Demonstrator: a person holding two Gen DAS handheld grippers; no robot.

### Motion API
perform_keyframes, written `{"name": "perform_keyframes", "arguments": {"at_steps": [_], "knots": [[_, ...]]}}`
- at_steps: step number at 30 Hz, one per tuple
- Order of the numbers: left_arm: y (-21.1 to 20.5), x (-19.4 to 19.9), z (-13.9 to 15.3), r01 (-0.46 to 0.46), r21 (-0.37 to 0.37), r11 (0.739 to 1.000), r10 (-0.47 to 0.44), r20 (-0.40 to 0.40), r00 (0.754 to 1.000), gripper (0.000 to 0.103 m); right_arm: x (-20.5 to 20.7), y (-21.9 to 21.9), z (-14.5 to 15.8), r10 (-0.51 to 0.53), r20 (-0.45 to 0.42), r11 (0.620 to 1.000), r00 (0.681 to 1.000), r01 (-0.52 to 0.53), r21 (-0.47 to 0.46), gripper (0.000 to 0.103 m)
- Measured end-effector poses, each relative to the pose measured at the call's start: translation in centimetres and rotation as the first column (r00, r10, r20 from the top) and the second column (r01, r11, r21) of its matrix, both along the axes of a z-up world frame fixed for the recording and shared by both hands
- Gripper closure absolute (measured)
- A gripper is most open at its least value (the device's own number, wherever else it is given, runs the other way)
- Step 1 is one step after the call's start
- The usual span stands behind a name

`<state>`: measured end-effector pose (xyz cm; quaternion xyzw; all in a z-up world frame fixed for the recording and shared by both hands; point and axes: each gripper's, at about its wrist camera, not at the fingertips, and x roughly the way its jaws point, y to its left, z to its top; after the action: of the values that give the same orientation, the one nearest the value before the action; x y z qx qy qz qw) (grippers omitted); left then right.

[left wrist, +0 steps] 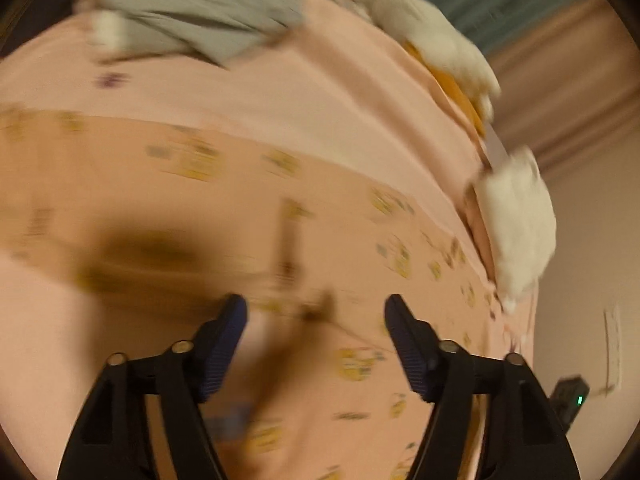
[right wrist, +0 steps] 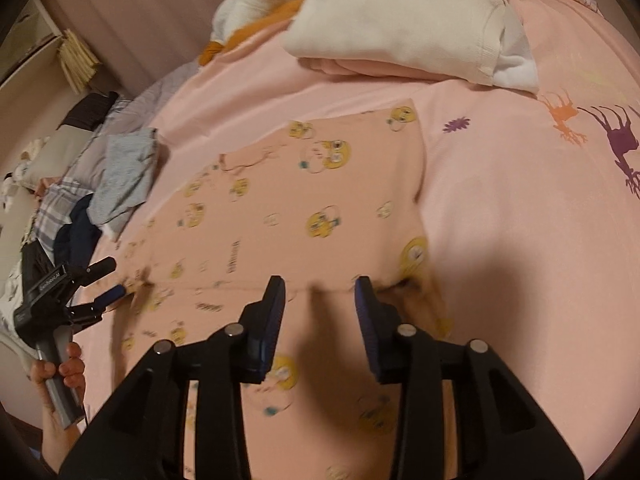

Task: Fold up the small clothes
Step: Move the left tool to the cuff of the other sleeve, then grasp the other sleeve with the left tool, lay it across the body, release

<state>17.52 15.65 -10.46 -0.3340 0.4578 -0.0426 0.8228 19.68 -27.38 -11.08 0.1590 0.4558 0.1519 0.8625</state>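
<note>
1. I see my left gripper (left wrist: 316, 308) with its two fingers wide apart and nothing between them; it hangs low over the garment (left wrist: 224, 216). This view is blurred.
2. In the right wrist view the left gripper (right wrist: 108, 280) is at the left edge of the garment (right wrist: 304, 208), and a hand (right wrist: 60, 372) grips its handle from below.
3. My right gripper (right wrist: 320, 284) has its fingers also apart, with a narrower gap. The tips are at a horizontal crease of the cloth, but I cannot tell if they touch it.
4. The garment is peach with yellow cartoon prints. It lies flat on a pink sheet (right wrist: 520, 208) that has purple and orange figures.
5. Beyond the garment lies a cream cloth pile (right wrist: 400, 20), near its far edge but apart from it. A grey cloth (right wrist: 124, 176) lies just beside its left side.
6. To the right of the garment the sheet is bare. At the far left the bed ends at dark and checked clothes (right wrist: 60, 216), with a curtain (right wrist: 132, 8) behind.
</note>
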Motion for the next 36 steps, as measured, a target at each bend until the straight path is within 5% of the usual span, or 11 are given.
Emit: {"name": "perform_keyframes", "arguments": {"at_steps": [6,11,14,18,22,24,29,36], "knots": [[10.8,-4.9,-0.2,-0.260,-0.025,0.965,0.261,0.001,0.965,0.032,-2.1,1.3,0.7,0.042,0.022,0.999,0.999,-0.043,0.026,0.059],[18.8,-8.5,-2.1,-0.481,-0.122,0.868,0.482,-0.023,0.876,0.032,-3.1,3.1,0.7,0.076,0.013,0.997,0.997,-0.077,0.029,0.058],[21.2,-9.2,-3.6,-0.538,-0.210,0.816,0.545,-0.029,0.838,0.032,-3.3,3.8,0.5,0.084,0.002,0.996,0.996,-0.085,0.034,0.058],[22.9,-9.0,-4.2,-0.558,-0.276,0.783,0.580,-0.004,0.815,0.032,-3.5,4.6,0.2,0.083,-0.014,0.996,0.996,-0.082,0.027,0.058],[23.8,-7.4,-4.0,-0.565,-0.241,0.789,0.584,0.006,0.812,0.032,-3.6,5.1,0.0,0.083,-0.024,0.996,0.996,-0.082,0.019,0.058],[24.5,-7.3,-3.9,-0.568,-0.212,0.795,0.582,0.005,0.813,0.040,-3.6,5.3,0.0,0.082,-0.025,0.997,0.996,-0.081,0.012,0.058],[24.8,-6.6,-3.8,-0.568,-0.085,0.819,0.567,-0.044,0.823,0.094,-3.7,5.5,-0.2,0.081,-0.030,0.997,0.996,-0.081,0.000,0.058],[22.0,-6.5,1.6,-0.484,0.055,0.873,0.480,0.076,0.874,0.096,-3.7,4.8,-0.7,0.063,-0.040,0.998,0.997,-0.062,0.026,0.058]]}}
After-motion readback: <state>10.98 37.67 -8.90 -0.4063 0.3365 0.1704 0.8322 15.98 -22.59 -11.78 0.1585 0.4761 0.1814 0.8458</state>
